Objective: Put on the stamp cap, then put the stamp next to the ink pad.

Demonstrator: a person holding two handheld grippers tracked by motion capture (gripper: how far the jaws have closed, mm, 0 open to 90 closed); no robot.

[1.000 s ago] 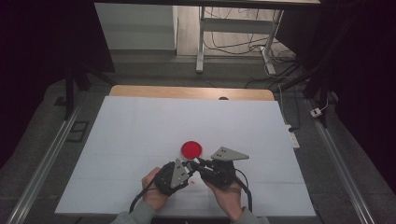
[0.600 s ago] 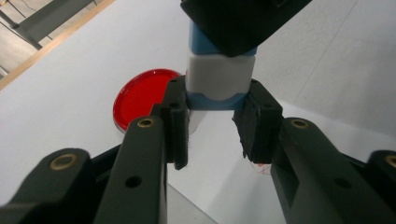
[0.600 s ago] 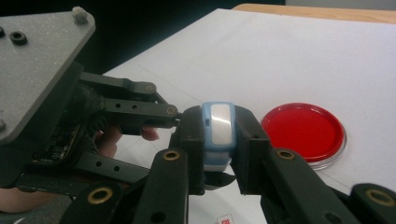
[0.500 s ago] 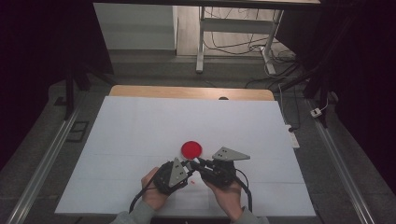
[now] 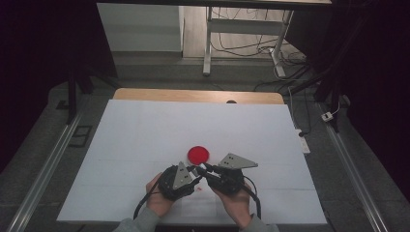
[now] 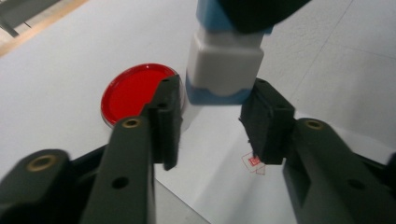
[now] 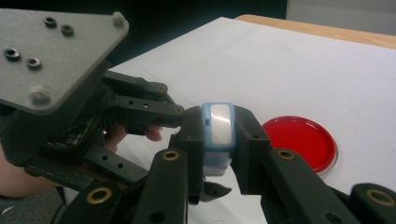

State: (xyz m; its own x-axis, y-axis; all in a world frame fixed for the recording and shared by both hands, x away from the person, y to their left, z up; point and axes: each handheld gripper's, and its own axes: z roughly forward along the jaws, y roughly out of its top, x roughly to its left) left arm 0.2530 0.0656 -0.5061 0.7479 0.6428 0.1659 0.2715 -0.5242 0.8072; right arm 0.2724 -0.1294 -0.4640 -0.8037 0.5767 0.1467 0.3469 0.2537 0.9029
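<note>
The person holds the two grippers close together over the near middle of the white sheet [image 5: 145, 145] that covers the table. The right gripper [image 7: 219, 140] is clamped on a small blue-and-white stamp [image 7: 218, 133], its jaws pressing the body from both sides. In the left gripper view the stamp [image 6: 226, 65] hangs between the left gripper [image 6: 217, 123]'s parted jaws, which stand on either side of its lower blue end without visibly touching it. The red ink pad [image 5: 198, 154], a shallow round dish, lies just beyond both grippers on the sheet, and a faint red square mark [image 6: 254, 163] shows on the paper below the stamp. The step in hand looks like a handover or a steadying of the stamp between the two tools. The next move probably calls for the left jaws to close squarely on the blue end before the right gripper lets go, with the stamp kept upright so that its face stays level.
</note>
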